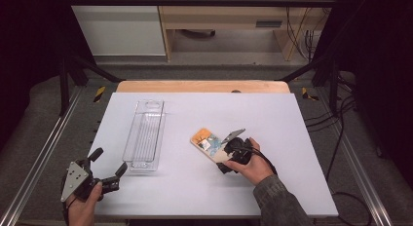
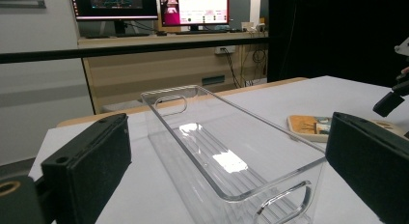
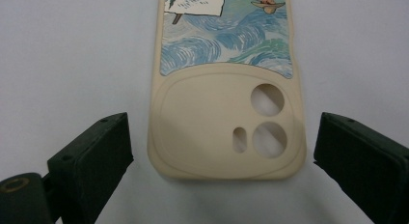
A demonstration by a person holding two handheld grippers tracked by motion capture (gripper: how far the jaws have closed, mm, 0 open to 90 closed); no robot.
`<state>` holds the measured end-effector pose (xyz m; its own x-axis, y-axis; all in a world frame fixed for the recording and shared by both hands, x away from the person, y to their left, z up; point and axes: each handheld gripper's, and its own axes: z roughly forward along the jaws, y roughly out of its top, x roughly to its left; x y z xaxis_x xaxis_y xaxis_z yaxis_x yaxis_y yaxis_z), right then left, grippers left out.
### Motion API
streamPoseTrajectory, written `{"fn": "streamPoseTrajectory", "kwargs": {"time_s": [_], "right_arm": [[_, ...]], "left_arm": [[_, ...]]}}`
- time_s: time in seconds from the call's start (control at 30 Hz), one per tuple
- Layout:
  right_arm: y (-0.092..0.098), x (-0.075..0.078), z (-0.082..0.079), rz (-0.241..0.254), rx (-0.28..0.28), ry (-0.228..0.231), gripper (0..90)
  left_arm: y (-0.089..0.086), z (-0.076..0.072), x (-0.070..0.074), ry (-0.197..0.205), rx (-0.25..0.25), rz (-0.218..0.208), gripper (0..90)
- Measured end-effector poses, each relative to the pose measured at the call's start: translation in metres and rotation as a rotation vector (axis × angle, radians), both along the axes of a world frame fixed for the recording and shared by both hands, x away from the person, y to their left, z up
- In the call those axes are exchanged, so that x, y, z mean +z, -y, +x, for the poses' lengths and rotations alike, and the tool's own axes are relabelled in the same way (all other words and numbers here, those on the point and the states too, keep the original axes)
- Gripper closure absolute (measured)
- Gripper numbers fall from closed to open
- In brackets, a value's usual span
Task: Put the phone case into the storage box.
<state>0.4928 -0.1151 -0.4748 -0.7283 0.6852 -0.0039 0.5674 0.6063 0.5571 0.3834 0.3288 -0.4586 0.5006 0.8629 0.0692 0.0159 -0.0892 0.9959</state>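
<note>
My right gripper [image 1: 233, 149] is hovering with fingers spread at the table's five o'clock over the phone case [image 1: 210, 144]; my left gripper [image 1: 108, 168] is gaping at seven o'clock near the clear bin [image 1: 144, 136]. In the left gripper view, I'm reading no labels. In the right gripper view, I'm straddling the case [image 3: 226, 113]; its thin edge could slip when pinched.

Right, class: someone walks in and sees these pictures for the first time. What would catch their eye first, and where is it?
Probably the cream phone case with a blue wave picture, lying flat on the white table right of centre, with the right gripper open over its camera-hole end, jaws on either side. Next, the long clear plastic tray left of centre, and the left gripper open at the near left corner, aimed at the tray's end.
</note>
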Motion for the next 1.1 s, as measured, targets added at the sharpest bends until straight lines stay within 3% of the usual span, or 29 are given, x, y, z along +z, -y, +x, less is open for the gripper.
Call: {"fn": "streamPoseTrajectory", "kwargs": {"time_s": [0.6, 1.1], "right_arm": [[-0.003, -0.013, 0.013, 0.010, -0.017, -0.052, 5.3], [-0.002, -0.012, 0.012, 0.003, -0.007, -0.045, 9.9]], "left_arm": [[0.000, 0.000, 0.000, -0.002, -0.002, 0.001, 2.0], [0.001, 0.001, -0.001, -0.005, -0.003, 0.007, 2.0]]}}
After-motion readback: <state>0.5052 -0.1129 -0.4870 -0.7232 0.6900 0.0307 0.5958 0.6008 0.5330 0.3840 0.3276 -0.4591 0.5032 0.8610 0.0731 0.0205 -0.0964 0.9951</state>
